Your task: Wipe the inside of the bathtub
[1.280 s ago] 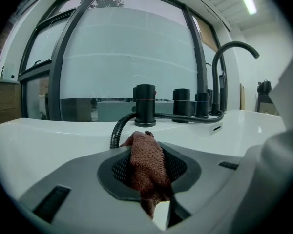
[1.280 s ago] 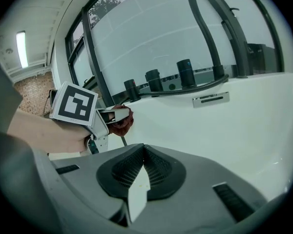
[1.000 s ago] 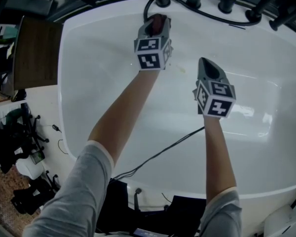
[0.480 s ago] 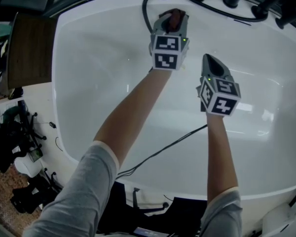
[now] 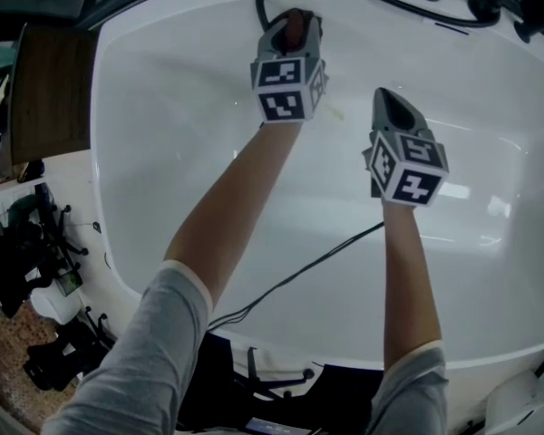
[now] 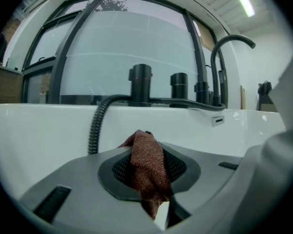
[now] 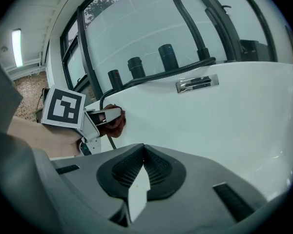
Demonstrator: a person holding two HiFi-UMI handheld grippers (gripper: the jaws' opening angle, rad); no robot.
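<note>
Inside white bathtub (image 5: pixel 163 152), left gripper (image 5: pixel 295 24) fingers (image 6: pixel 73 179) pinch red cloth (image 6: pixel 147 165); right gripper (image 7: pixel 139 172) closed, empty.

Setting: bathroom fixture in a hall-like test space, with a white bathtub (image 5: pixel 163 152), black taps (image 6: pixel 140 84) and ribbed shower hose (image 6: pixel 94 128) just beyond the left hand-held gripper (image 5: pixel 293 27), glazed wall (image 6: pixel 117 48) behind them, strip light (image 6: pixel 242 0) overhead, cabled gear (image 5: pixel 27 270) on the floor to its left.

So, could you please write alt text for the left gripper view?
The left gripper is shut on a reddish-brown cloth, seen close up. Behind it rise the white bathtub wall, a black ribbed hose and dark tap fittings on the rim, with a window beyond.
</note>
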